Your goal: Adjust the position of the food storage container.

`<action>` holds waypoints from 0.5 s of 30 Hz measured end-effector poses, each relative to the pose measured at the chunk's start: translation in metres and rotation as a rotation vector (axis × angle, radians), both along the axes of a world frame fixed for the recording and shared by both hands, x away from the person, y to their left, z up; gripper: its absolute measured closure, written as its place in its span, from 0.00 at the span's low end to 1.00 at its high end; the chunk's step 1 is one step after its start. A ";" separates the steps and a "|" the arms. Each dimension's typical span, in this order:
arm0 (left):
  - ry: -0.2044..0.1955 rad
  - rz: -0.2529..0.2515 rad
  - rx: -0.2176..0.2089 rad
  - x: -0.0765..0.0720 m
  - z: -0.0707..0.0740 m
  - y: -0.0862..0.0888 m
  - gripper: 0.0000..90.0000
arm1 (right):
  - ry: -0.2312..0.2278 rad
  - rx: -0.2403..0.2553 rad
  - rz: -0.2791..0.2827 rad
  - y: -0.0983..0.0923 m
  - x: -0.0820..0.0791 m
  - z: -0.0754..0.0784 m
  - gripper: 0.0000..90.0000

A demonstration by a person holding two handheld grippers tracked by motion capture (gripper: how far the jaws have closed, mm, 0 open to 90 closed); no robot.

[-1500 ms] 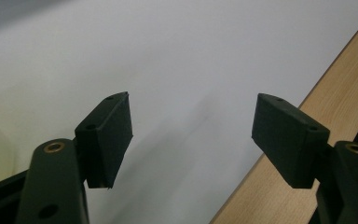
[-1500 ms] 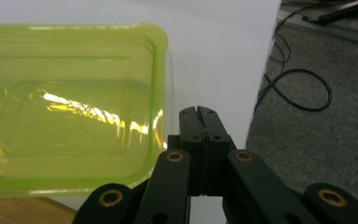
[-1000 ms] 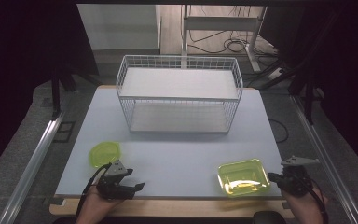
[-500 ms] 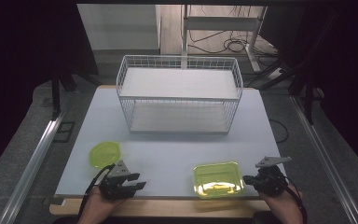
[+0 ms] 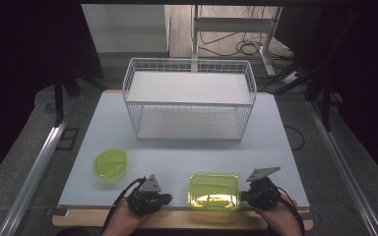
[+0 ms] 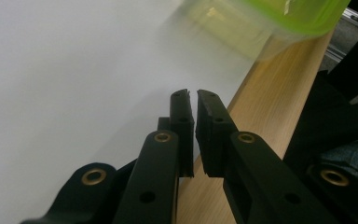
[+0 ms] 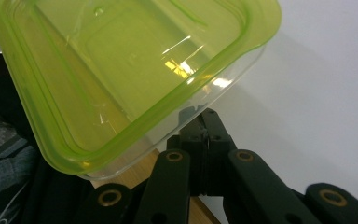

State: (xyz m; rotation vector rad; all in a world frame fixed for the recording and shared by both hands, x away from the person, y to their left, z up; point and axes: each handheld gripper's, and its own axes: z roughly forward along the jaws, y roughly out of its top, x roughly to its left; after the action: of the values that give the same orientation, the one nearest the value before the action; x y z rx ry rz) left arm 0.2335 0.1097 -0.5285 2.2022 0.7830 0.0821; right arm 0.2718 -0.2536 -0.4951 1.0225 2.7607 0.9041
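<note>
A clear green rectangular container (image 5: 213, 191) sits at the table's front edge, slightly over the wooden lip. My right gripper (image 5: 244, 195) is at its right side. In the right gripper view the container (image 7: 121, 70) looms above my right gripper (image 7: 205, 114), whose jaws are shut with their tips against the wall under the rim; nothing shows between them. Left of the container is my left gripper (image 5: 167, 198), pointing toward it. Its jaws (image 6: 195, 95) have just been closing and stand almost together on nothing, the container (image 6: 279, 14) blurred ahead. A green round lid (image 5: 110, 162) lies farther left.
A white wire basket (image 5: 189, 101) with an upper shelf stands at the back middle of the white table (image 5: 177, 157). The wooden front edge (image 6: 270, 88) runs beside the left jaws. Metal rails flank the table on both sides.
The right gripper and the green container have slid left together along the front edge. The left gripper's jaws have closed and it has shifted a little to the right.
</note>
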 end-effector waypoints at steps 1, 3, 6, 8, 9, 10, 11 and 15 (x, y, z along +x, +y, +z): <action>0.000 0.000 0.000 0.000 0.000 0.000 0.95 | 0.000 0.000 0.000 0.000 0.000 0.000 0.99; -0.003 -0.006 0.003 0.001 -0.001 -0.008 0.95 | 0.001 -0.009 0.018 0.007 0.002 -0.004 0.99; -0.008 -0.014 0.020 0.001 -0.002 -0.010 0.95 | -0.006 -0.001 0.024 0.011 0.003 -0.005 0.99; -0.007 -0.006 0.013 0.002 -0.003 -0.009 0.95 | 0.002 0.014 0.021 0.014 0.003 -0.005 0.99; -0.007 -0.006 0.013 0.002 -0.003 -0.009 0.95 | 0.002 0.014 0.021 0.014 0.003 -0.005 0.99; -0.004 -0.004 0.004 0.004 -0.002 -0.008 0.94 | 0.010 0.033 0.024 0.015 0.004 -0.006 0.99; -0.004 -0.008 0.009 0.005 -0.002 -0.007 0.94 | 0.013 0.039 0.026 0.017 0.005 -0.006 0.99; -0.001 0.003 0.010 0.008 -0.002 -0.004 0.94 | 0.017 0.057 0.031 0.022 0.007 -0.007 0.99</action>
State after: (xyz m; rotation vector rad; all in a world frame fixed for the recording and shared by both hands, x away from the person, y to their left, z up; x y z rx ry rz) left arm 0.2412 0.1054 -0.5307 2.2108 0.7866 0.0884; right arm 0.2785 -0.2319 -0.5023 1.0033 2.7868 0.9882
